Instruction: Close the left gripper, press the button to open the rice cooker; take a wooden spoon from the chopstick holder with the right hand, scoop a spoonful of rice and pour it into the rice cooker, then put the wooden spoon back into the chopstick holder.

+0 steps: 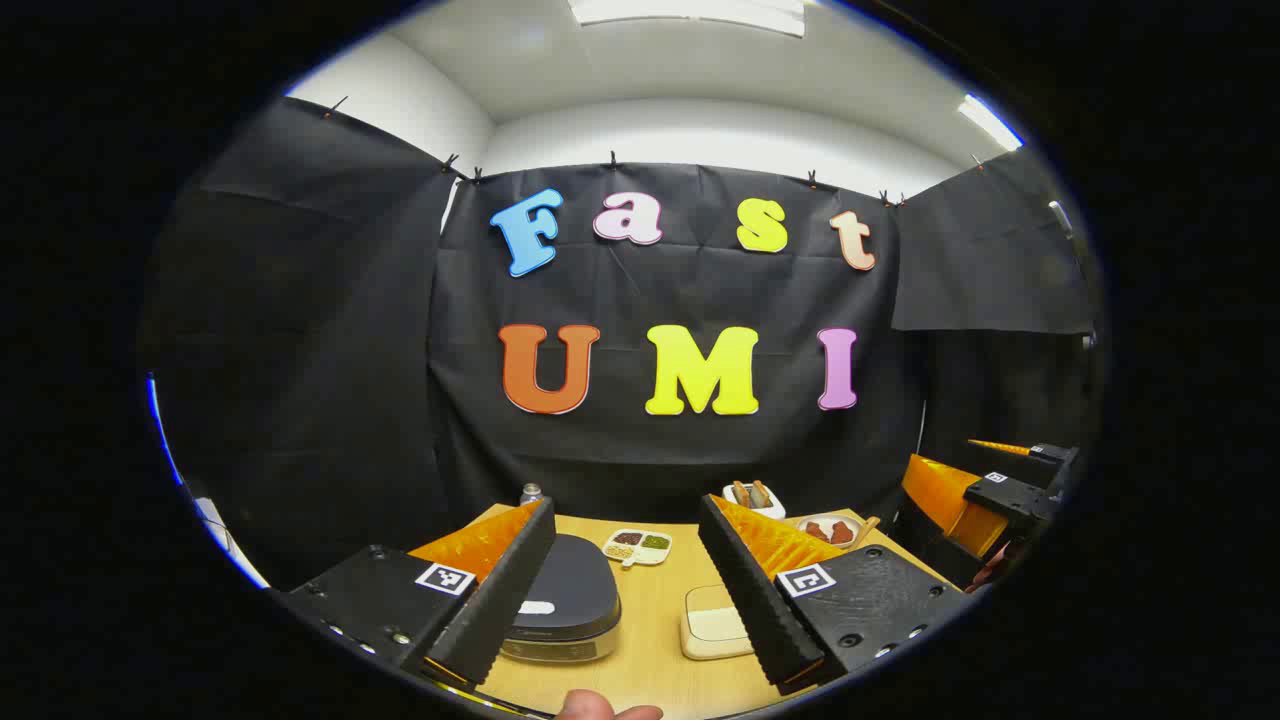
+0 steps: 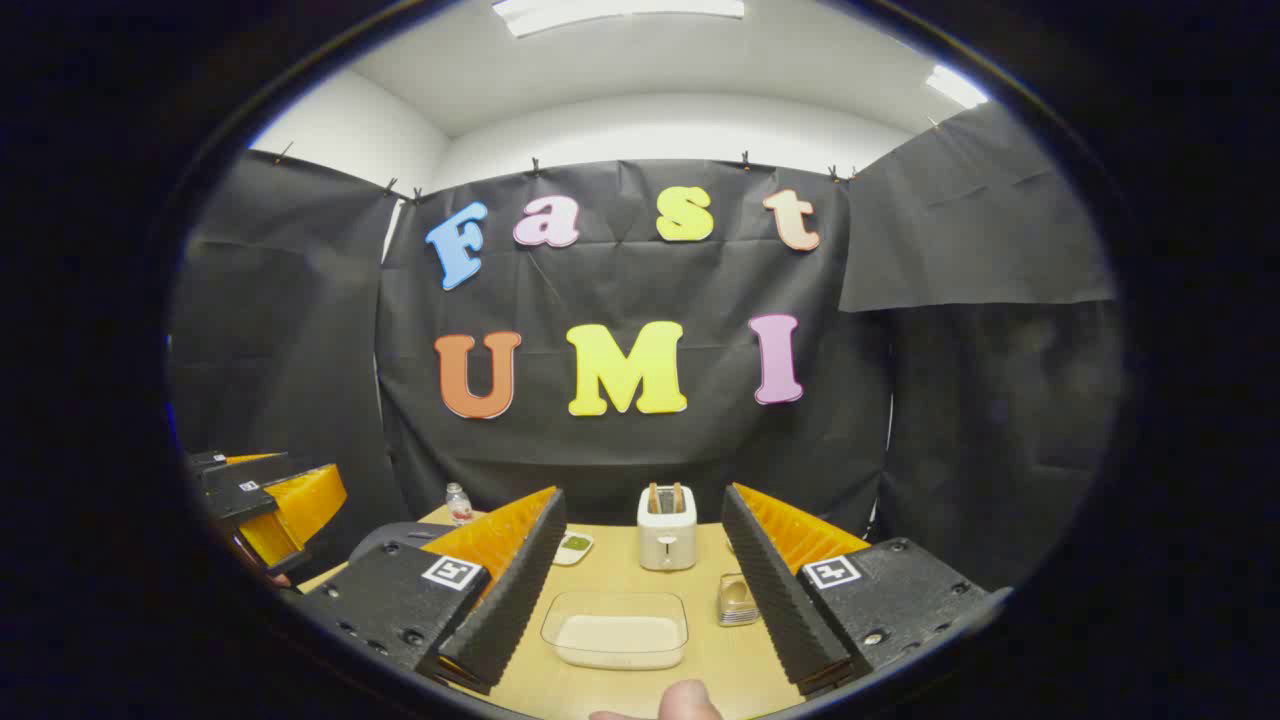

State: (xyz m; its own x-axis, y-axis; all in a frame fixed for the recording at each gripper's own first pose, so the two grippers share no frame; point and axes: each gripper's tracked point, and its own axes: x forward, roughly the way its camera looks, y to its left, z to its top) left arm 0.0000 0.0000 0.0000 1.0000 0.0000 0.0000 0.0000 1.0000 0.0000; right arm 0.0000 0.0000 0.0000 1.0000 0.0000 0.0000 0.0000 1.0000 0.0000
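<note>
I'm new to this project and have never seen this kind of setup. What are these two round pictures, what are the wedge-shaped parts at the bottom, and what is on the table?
There is no robot arm here. A person holds a two-finger gripper in each hand, and a fisheye camera rides on each one, looking forward along its fingers.

In the left gripper view, the left gripper has its fingers spread apart, holding nothing. Below it on the wooden table sit a dark rice cooker, lid down, a clear container of rice, and a small divided dish. The other gripper shows at the far right.

In the right gripper view, the right gripper is also open and empty. Ahead are the same rice container, a white toaster and a small bottle. A fingertip peeks in at the bottom edge.
</note>
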